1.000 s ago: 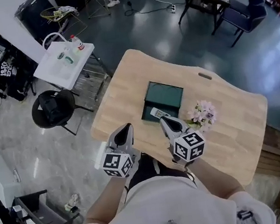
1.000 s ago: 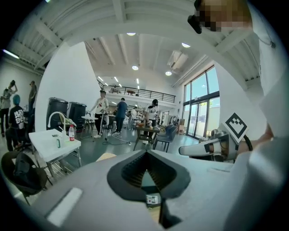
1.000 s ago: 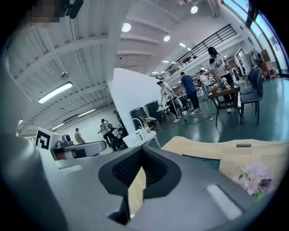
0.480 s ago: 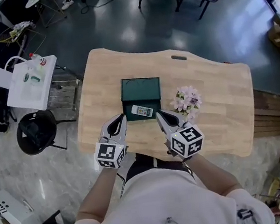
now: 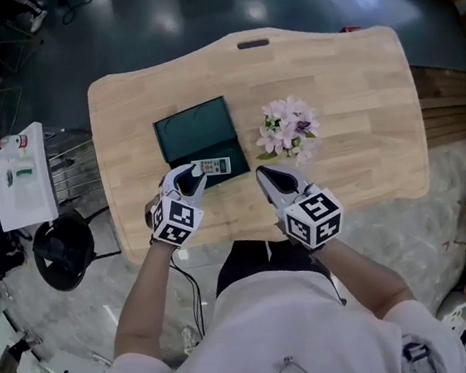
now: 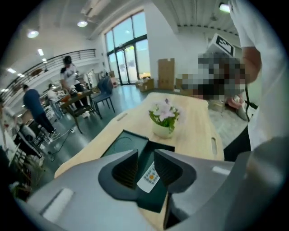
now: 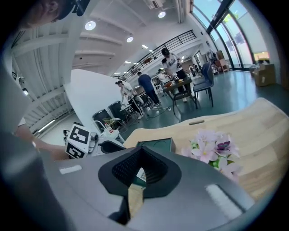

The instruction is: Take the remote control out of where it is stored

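Note:
The white remote control lies flat at the near end of an open dark green case on the wooden table. My left gripper is open just left of the remote, its tips at the case's near edge. Along its jaws, the remote shows in the gap of the left gripper, below and beyond the pads. My right gripper is shut and holds nothing, hovering right of the case near the table's front. A sliver of the remote shows below the right gripper.
A small pot of pink flowers stands right of the case, close ahead of the right gripper. A white side table and black stool are off the table's left. People and chairs are far back in the room.
The head view has swung round, putting the table square in front. My left gripper has reached forward to the case's near edge beside the remote. The right gripper stays shut near the front edge.

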{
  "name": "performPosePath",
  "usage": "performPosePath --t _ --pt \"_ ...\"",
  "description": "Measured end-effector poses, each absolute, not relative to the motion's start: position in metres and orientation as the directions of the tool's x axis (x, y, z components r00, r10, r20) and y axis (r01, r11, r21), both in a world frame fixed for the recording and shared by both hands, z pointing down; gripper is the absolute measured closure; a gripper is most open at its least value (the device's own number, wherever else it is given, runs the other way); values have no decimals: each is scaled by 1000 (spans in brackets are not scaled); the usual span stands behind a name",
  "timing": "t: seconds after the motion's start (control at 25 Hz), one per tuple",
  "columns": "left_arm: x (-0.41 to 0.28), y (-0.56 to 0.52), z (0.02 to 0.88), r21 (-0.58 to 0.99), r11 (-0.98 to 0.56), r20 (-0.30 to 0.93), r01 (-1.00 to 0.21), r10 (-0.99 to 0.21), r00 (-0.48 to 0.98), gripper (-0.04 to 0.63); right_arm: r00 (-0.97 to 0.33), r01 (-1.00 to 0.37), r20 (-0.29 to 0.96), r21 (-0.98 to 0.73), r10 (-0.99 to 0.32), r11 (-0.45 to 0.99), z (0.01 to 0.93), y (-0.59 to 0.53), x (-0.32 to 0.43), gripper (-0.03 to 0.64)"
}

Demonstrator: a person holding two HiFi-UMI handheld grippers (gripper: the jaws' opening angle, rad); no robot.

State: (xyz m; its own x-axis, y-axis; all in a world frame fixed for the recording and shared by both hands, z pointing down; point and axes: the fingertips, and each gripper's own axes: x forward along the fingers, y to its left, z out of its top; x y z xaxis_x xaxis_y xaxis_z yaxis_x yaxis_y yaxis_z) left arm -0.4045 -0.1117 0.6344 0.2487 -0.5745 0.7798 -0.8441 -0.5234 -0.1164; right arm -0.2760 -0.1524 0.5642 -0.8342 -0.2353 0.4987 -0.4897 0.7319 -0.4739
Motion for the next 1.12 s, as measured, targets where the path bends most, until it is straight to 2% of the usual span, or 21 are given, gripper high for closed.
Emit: performPosePath --t 0.12,0.24,0.36,0.44,0.56,0.72,0.92,1.12 --pt "-397 -119 688 -136 -695 880 -706 -412 237 461 -811 -541 515 -478 -278 692 585 -165 -256 591" --pt "-397 -114 740 -120 -858 956 -499 -235 175 452 -792 -579 526 -482 -311 658 601 -170 -239 591" --pt "-402 -101 785 -45 -951 994 -306 -74 84 432 -777 -602 540 -490 -323 631 618 -171 -225 591" --pt "-402 -92 804 -4 -974 999 -225 -14 43 423 -768 -617 550 -496 -329 611 627 -170 -217 591" --pt "-399 -89 818 18 -979 1000 -202 15 19 399 -756 -636 559 -504 -340 585 634 -171 -206 591" --pt "-397 -96 823 -2 -972 1000 -236 -5 13 360 -749 -649 562 -515 -352 559 639 -172 -200 591" --pt "-398 -86 836 44 -965 999 -260 49 -14 319 -744 -655 571 -520 -346 548 643 -168 -202 591" --pt "-398 -87 847 22 -964 999 -266 32 -31 317 -744 -654 579 -526 -334 544 649 -164 -204 591"
